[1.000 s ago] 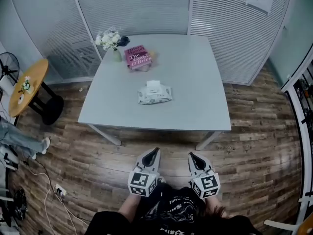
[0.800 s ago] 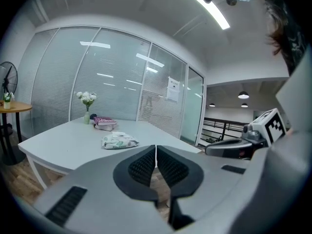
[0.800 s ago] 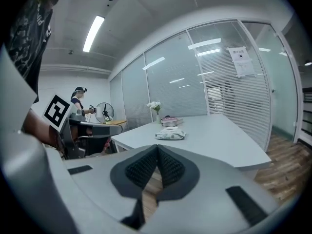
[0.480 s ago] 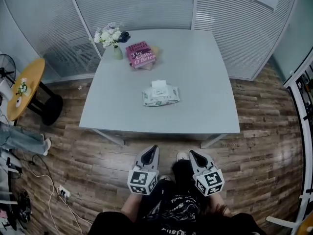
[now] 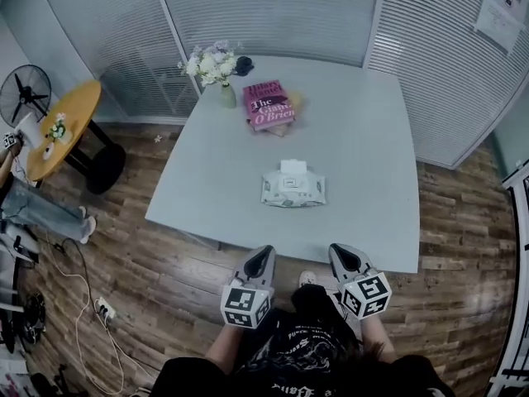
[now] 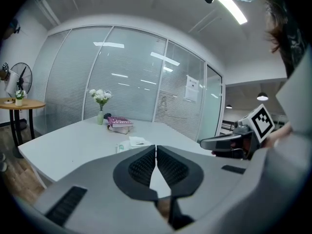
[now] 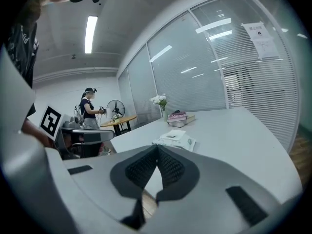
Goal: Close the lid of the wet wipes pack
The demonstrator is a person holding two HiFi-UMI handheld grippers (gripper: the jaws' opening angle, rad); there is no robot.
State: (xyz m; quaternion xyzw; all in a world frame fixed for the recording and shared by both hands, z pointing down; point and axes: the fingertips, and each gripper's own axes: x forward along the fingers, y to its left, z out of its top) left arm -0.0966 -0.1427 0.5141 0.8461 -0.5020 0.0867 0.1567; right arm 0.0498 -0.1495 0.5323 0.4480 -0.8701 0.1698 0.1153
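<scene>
Wet wipes pack (image 5: 293,190) lies mid-frame on the table (image 5: 372,131)
Left gripper (image 5: 263,255) and right gripper (image 5: 339,253), lower centre, have jaws pressed together, empty. A bystander (image 7: 90,108), only legs overhead, shows standing in the right gripper view.

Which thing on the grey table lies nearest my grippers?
The wet wipes pack, alone mid-table; the pink book and flower vase sit farther back.
</scene>
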